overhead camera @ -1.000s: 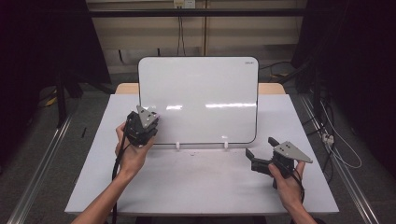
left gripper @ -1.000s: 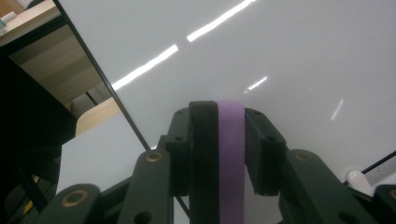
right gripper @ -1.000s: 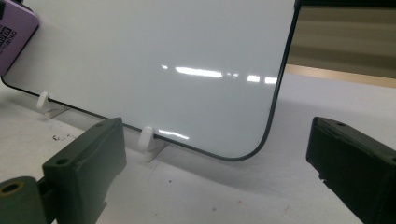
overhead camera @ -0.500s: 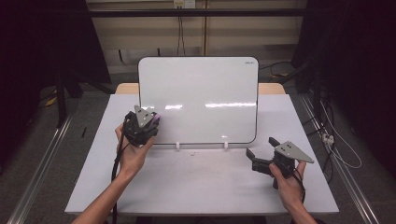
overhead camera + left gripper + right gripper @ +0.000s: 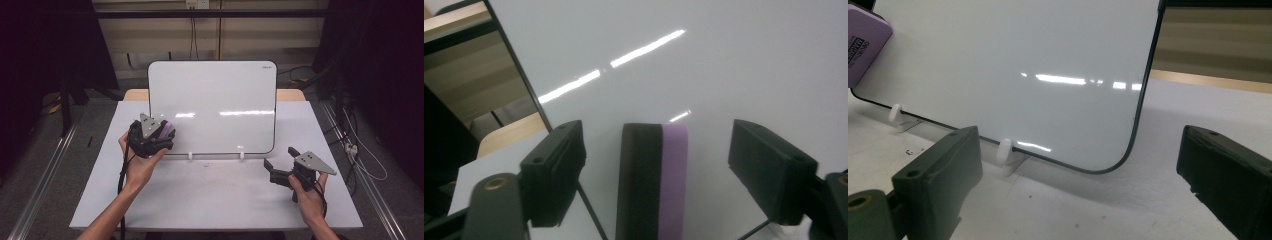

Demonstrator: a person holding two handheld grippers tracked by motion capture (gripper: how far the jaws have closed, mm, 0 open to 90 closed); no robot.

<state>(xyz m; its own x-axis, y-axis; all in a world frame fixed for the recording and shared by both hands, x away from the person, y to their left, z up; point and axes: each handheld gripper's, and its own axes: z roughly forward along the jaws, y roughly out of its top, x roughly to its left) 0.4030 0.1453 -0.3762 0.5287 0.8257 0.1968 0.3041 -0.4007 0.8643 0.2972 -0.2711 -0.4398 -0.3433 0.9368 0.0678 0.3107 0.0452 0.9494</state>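
My left gripper [image 5: 159, 136] at whiteboard [image 5: 220, 100] lower left corner, jaws wide, purple-black eraser [image 5: 654, 180] between them, untouched by either jaw. My right gripper [image 5: 282, 167] near table [image 5: 210, 200] right edge, jaws spread, empty.

Both forearms are bare, with no sleeves showing. Each hand carries a black two-jaw tool: the left gripper [image 5: 151, 136] and the right gripper [image 5: 282, 165] each wear a grey three-cornered plate on top. A black cable trails from the left one toward six o'clock. The jaws are blocky, matte black, with small screw holes and a brass-coloured rivet at the arm base.
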